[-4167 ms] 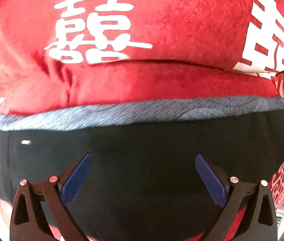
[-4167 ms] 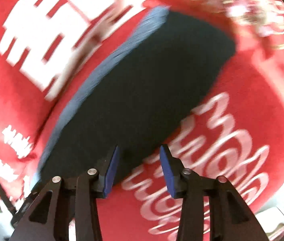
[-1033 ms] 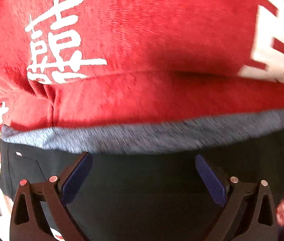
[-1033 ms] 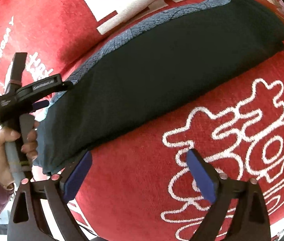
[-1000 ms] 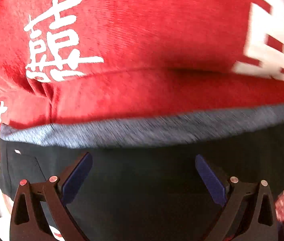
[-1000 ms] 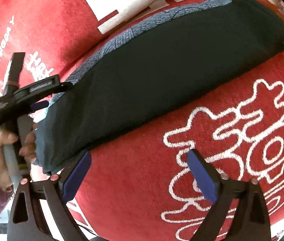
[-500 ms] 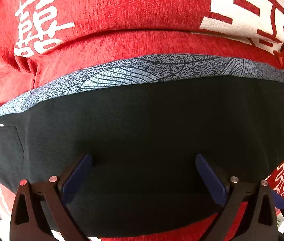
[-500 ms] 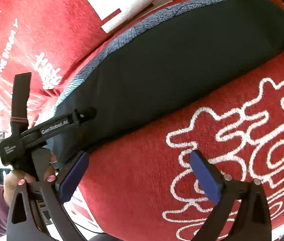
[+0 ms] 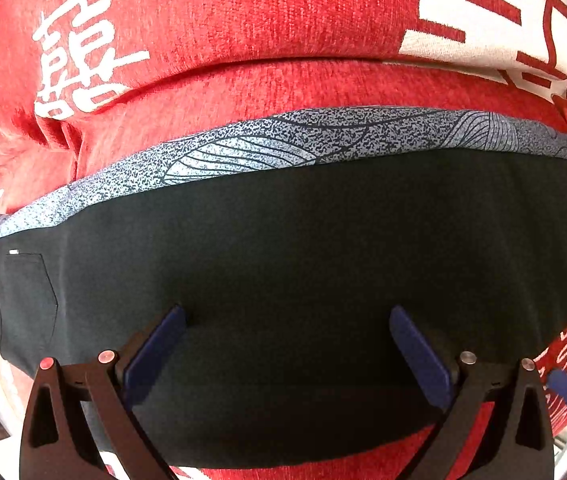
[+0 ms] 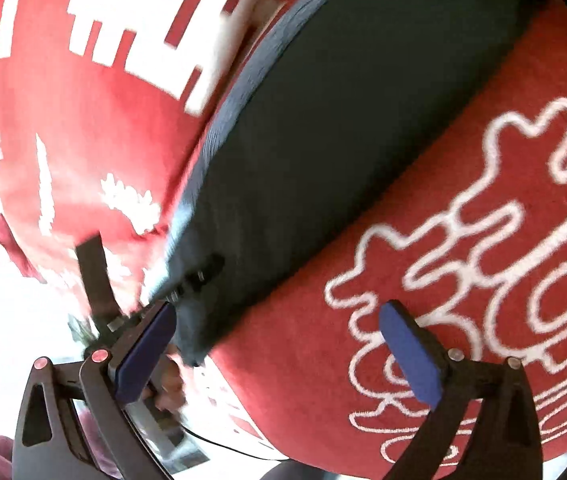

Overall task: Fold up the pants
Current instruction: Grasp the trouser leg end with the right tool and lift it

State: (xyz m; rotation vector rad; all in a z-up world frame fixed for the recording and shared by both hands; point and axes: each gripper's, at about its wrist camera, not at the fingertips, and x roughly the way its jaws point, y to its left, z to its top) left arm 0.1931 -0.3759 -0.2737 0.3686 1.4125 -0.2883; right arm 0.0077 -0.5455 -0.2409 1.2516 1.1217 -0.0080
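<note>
The black pants (image 9: 291, 256) lie folded in a long flat band on the red cloth (image 9: 267, 28), with a grey patterned strip (image 9: 323, 136) along their far edge and a back pocket (image 9: 27, 292) at the left end. My left gripper (image 9: 287, 344) hovers open over the pants' near edge, nothing between its blue pads. In the right wrist view the same pants (image 10: 355, 128) run diagonally from upper right to lower left. My right gripper (image 10: 277, 350) is open over the red cloth beside the pants' near end. The other gripper's handle (image 10: 187, 280) shows there, a hand (image 10: 167, 384) on it.
The red cloth (image 10: 423, 280) carries large white characters and outlined patterns and covers a soft, rounded surface. Its edge drops off at the lower left of the right wrist view, where bright floor and a thin cable (image 10: 223, 446) show.
My left gripper has drawn back from the pants, so the whole band now shows. My right gripper has swung and moved closer to the pants' near end; that view is blurred.
</note>
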